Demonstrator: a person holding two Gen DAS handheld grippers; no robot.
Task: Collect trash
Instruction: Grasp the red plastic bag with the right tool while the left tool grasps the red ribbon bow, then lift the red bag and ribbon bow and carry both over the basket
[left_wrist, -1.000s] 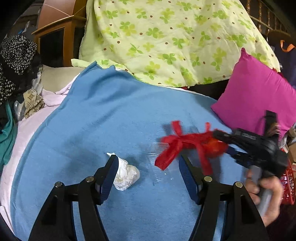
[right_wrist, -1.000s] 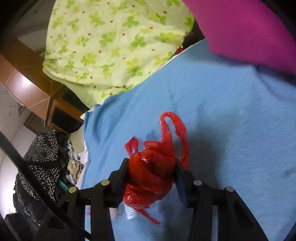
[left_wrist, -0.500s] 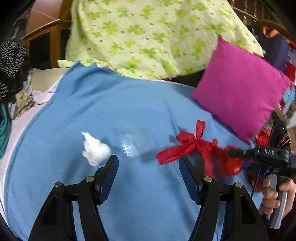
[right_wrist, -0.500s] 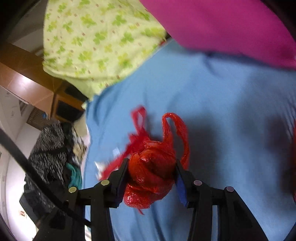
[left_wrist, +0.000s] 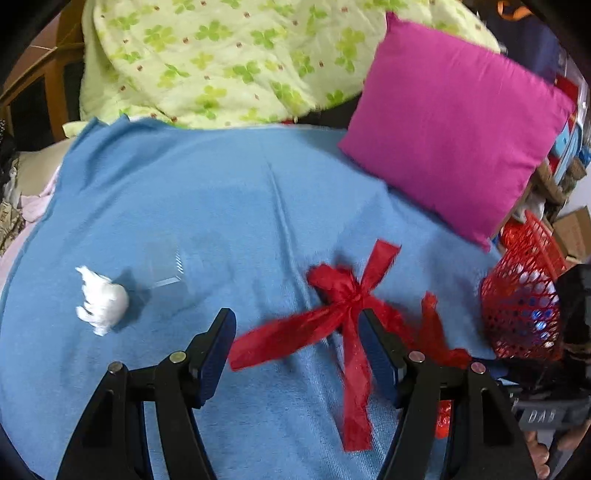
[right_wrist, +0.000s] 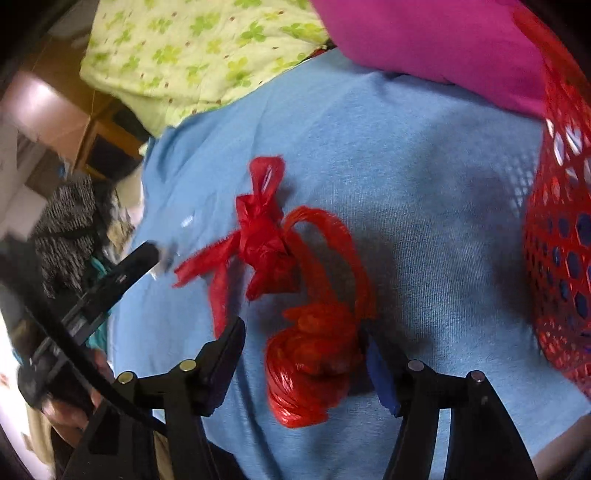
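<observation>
claws are both coming unclenched: your right claw (right_wrist: 303, 365) is opening off the crumpled red bag (right_wrist: 314, 365) beside the red basket (right_wrist: 561, 258), your empty left claw (left_wrist: 299, 350) is straddling the knotted red bag (left_wrist: 343, 295) on the bed, presumably to grab it.

A bed takes up most of the view, spread with a blue blanket (left_wrist: 221, 206). Behind the blanket lies a pale green quilt (left_wrist: 229, 59) printed with clover leaves — a magenta pillow (left_wrist: 454, 122) leans beside it, at the blanket's right corner. Left of the quilt stands wooden furniture (left_wrist: 48, 85), and cardboard boxes (left_wrist: 572, 232) sit beyond the pillow — light is dim and warm.
</observation>
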